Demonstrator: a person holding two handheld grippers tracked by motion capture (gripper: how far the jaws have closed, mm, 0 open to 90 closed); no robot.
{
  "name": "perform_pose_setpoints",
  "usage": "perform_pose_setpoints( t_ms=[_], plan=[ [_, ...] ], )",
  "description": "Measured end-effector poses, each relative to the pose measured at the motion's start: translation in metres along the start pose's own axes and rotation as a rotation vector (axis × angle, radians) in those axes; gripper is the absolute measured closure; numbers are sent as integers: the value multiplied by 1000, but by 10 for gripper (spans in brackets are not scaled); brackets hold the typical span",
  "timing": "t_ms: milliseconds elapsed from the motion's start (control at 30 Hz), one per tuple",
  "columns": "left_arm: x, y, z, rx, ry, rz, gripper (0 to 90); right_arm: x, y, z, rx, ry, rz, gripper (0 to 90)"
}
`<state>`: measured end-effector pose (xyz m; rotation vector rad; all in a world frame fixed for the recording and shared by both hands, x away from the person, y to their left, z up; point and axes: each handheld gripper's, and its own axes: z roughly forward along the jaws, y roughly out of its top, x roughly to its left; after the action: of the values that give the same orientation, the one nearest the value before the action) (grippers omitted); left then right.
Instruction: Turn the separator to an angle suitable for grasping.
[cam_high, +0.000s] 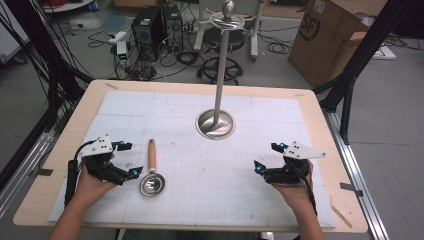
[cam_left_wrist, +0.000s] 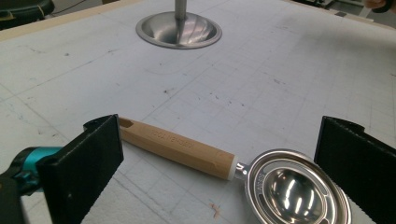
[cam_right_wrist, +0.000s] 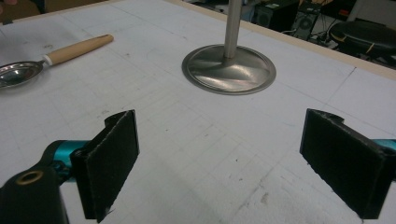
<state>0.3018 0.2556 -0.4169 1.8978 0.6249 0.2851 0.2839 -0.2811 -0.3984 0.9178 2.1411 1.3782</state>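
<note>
A metal scoop with a wooden handle lies flat on the white mat, bowl toward the front. In the left gripper view its handle and bowl stretch across the floor between the jaws. My left gripper rests just left of the scoop, open, its pads apart from it. My right gripper sits on the mat at the right, open and holding nothing. A tall steel stand with a round base rises behind the middle of the mat; its base lies ahead of the right jaws.
The white gridded mat covers a wooden table. Behind the table are computer towers, a stool, loose cables and a cardboard box. Black frame legs stand at the right.
</note>
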Motion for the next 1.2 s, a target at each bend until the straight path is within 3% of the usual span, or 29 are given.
perform_pose_setpoints(
  t_ms=[200, 433, 533, 600, 767, 933, 1200],
  plan=[
    [0, -1, 2, 11, 1, -1, 19, -2, -1, 1, 7, 0, 11, 104],
    [1, -2, 3, 28, 33, -11, 47, -1, -1, 1, 10, 3, 8, 104],
    [2, -2, 5, 40, 21, -10, 182, -1, -1, 3, 17, 4, 4, 104],
    [1, -2, 5, 45, 21, -8, 211, -1, -1, 3, 18, 3, 0, 104],
    [2, -4, 8, 69, 1, -8, 386, 0, -2, 4, 32, 5, -8, 104],
    [-1, -4, 13, 71, -27, -6, 472, 0, -3, 6, 39, 9, -4, 105],
    [-5, -2, 21, 85, -20, -2, 621, 1, -3, 8, 48, 14, -17, 105]
  ],
)
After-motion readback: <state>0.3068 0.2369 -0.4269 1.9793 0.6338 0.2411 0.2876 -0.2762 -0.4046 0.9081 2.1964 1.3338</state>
